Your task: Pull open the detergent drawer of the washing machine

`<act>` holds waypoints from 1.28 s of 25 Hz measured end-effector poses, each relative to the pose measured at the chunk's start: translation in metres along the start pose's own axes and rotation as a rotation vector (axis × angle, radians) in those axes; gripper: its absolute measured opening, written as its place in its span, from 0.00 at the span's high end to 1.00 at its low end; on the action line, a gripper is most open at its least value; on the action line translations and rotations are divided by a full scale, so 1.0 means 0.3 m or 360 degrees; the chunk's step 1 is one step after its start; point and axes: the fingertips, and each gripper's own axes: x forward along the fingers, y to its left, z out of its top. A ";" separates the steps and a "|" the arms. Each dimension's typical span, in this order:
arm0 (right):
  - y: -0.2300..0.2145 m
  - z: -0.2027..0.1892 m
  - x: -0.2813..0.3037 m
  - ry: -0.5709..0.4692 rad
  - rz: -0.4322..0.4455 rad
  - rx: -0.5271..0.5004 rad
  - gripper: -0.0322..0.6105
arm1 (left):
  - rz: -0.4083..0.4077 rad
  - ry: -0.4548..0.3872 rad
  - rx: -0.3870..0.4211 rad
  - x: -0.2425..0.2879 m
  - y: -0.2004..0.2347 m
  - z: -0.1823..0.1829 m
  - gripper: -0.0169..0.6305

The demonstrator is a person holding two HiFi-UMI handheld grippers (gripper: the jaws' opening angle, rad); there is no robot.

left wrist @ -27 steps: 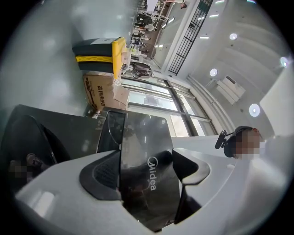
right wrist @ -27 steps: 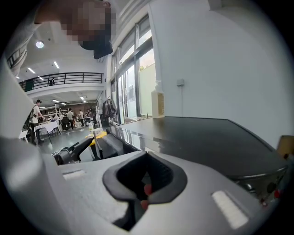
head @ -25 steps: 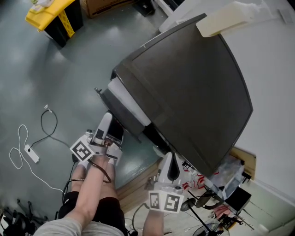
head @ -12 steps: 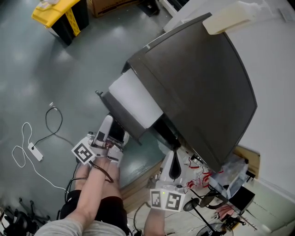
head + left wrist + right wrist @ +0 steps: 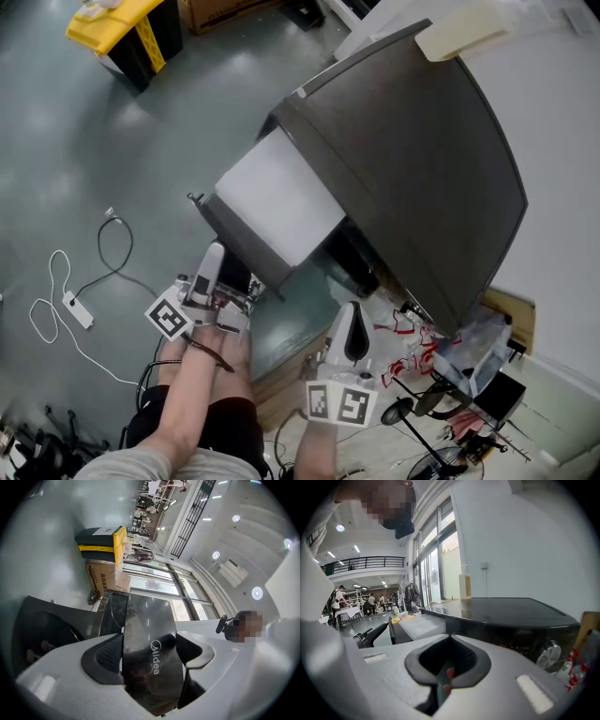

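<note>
Left tool: my left tool (image 5: 214, 255) (image 5: 150, 660) is clamped on the detergent drawer's glossy black front panel, one jaw on each face of it.
Detergent drawer: the detergent drawer (image 5: 277, 206) (image 5: 149, 634) stands well out of the washing machine's front, at the end on my left side. Its pale flat top shows in full from above. In the right gripper view it (image 5: 419, 625) juts out to the left of the dark front.
Washing machine: the washing machine (image 5: 412, 159) (image 5: 511, 613) is dark grey and stands on the grey floor (image 5: 84, 150). Its top is bare apart from a cream bottle (image 5: 469, 33) at the far edge.
Right tool: my right tool (image 5: 349, 319) (image 5: 447, 663) has its jaws together and holds nothing. It hangs just in front of the machine, apart from the drawer, on my right side of it.
Floor, left side: a white cable (image 5: 56, 300) lies in loops near my left arm.
Floor, far side: a yellow and black bin (image 5: 122, 28) stands well apart from the machine, with a cardboard box (image 5: 216, 11) beside it.
</note>
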 end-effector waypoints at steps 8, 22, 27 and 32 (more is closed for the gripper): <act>0.020 -0.037 -0.031 0.0007 -0.0024 0.0007 0.94 | -0.0012 -0.0022 -0.0023 -0.069 0.006 0.038 0.41; 0.047 -0.064 -0.042 0.0020 -0.0027 0.0007 0.94 | -0.0012 -0.0032 -0.0027 -0.187 -0.025 0.073 0.41; 0.079 -0.064 -0.053 0.0018 -0.0014 0.0001 0.94 | -0.0008 -0.0035 -0.0029 -0.255 -0.044 0.093 0.41; 0.089 -0.072 -0.066 0.0018 -0.0016 0.0002 0.94 | -0.0016 -0.0026 -0.0040 -0.288 -0.056 0.101 0.41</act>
